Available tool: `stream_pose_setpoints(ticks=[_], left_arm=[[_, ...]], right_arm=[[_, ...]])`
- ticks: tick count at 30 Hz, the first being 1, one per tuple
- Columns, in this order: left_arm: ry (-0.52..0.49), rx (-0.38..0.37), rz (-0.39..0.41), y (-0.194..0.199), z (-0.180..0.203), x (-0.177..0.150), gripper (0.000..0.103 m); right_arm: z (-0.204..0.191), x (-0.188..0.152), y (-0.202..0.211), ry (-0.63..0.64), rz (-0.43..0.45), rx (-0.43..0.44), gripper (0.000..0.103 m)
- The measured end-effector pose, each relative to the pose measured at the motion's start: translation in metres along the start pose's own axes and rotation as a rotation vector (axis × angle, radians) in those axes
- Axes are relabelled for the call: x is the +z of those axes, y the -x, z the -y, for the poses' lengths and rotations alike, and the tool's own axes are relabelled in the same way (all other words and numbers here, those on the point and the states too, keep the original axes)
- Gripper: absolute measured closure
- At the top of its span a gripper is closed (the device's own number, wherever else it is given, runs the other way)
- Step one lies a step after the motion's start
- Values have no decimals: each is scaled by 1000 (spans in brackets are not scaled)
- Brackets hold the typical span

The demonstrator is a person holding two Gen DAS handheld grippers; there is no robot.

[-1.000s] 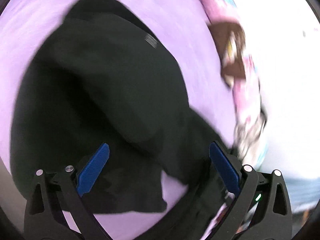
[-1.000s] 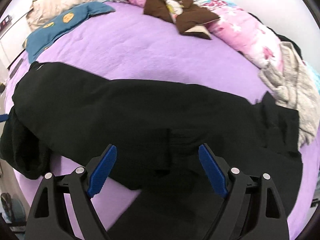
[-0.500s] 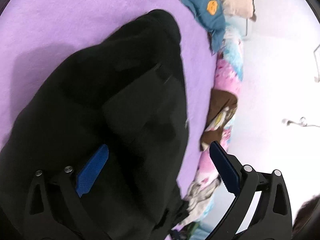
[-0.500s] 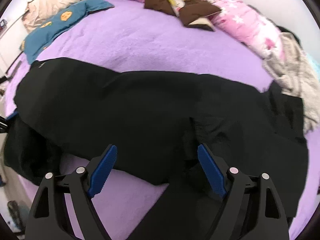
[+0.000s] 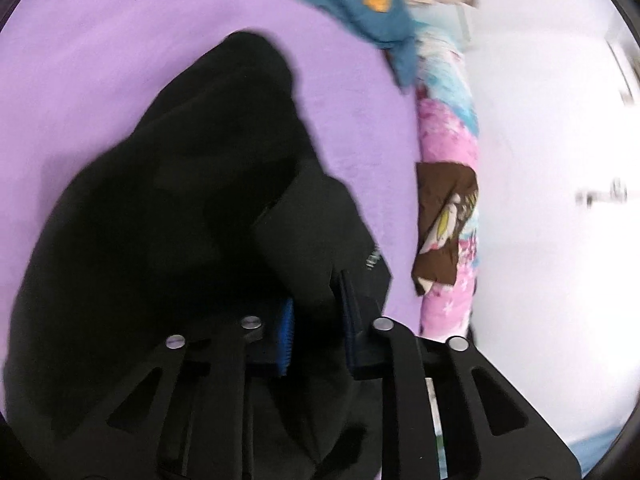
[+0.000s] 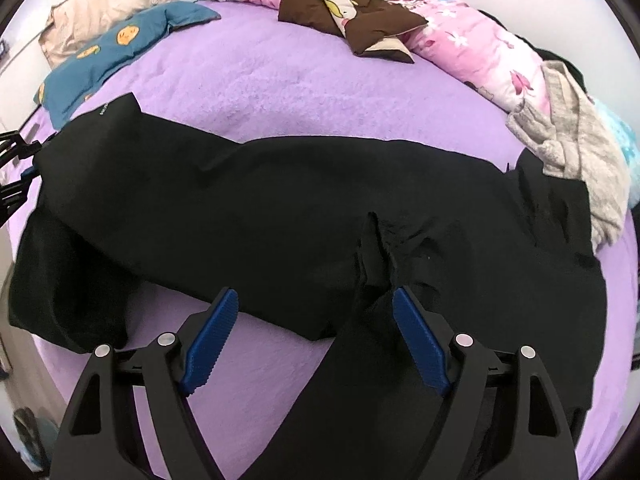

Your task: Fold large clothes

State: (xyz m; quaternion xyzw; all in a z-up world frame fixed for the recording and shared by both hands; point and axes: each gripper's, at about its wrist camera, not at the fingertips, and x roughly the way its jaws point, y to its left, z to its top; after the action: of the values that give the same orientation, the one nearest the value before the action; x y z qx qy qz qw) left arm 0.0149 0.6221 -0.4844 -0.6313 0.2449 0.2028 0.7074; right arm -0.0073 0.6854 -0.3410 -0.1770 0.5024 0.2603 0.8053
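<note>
A large black garment (image 6: 304, 200) lies spread across the purple bed (image 6: 280, 80), its left end hanging over the bed edge. My left gripper (image 5: 316, 320) is shut on a fold of the black garment (image 5: 312, 240) at that left end; it also shows at the far left of the right wrist view (image 6: 16, 176). My right gripper (image 6: 314, 336) is open and empty, low over the garment's near edge, its right finger beside a bunched ridge of cloth (image 6: 376, 248).
A blue pillow (image 6: 112, 56) and a beige pillow (image 6: 104, 4) lie at the back left. A pink floral quilt (image 6: 472, 48) with a brown garment (image 6: 352, 12) on it runs along the back. A grey garment (image 6: 580, 148) lies at the right.
My left gripper has closed on a fold of the black garment. The right gripper stayed open; the cloth by its right finger has bunched up.
</note>
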Motion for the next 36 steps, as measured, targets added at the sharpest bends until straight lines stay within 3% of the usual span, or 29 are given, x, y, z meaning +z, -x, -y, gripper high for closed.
stream_pose_setpoints(ticks=[6, 8, 10, 13, 16, 20, 23, 28, 32, 36], left_arm=[[-311, 24, 65, 25, 82, -36, 91], [-414, 20, 81, 31, 110, -55, 91], [-508, 20, 78, 35, 137, -79, 92], [-732, 32, 78, 34, 188, -134, 92], [-992, 63, 94, 31, 228, -198, 92], [-1226, 78, 107, 21, 260, -274, 92], [-1238, 32, 57, 12, 269, -312, 92], [-1299, -8, 36, -3, 292, -364, 92], [-1458, -21, 52, -3, 305, -420, 92], [-1559, -76, 25, 2, 305, -460, 92]], right_arm=[[24, 22, 22, -137, 12, 119, 24], [35, 38, 27, -199, -11, 218, 23], [49, 64, 32, -263, -65, 382, 19], [67, 107, 50, -332, -115, 529, 14], [80, 148, 72, -357, -162, 615, 12], [81, 191, 99, -295, -226, 610, 9], [83, 199, 103, -299, -271, 631, 9], [105, 176, 80, -384, -400, 539, 9], [137, 146, 60, -555, -480, 603, 13], [162, 127, 61, -565, -476, 571, 13]])
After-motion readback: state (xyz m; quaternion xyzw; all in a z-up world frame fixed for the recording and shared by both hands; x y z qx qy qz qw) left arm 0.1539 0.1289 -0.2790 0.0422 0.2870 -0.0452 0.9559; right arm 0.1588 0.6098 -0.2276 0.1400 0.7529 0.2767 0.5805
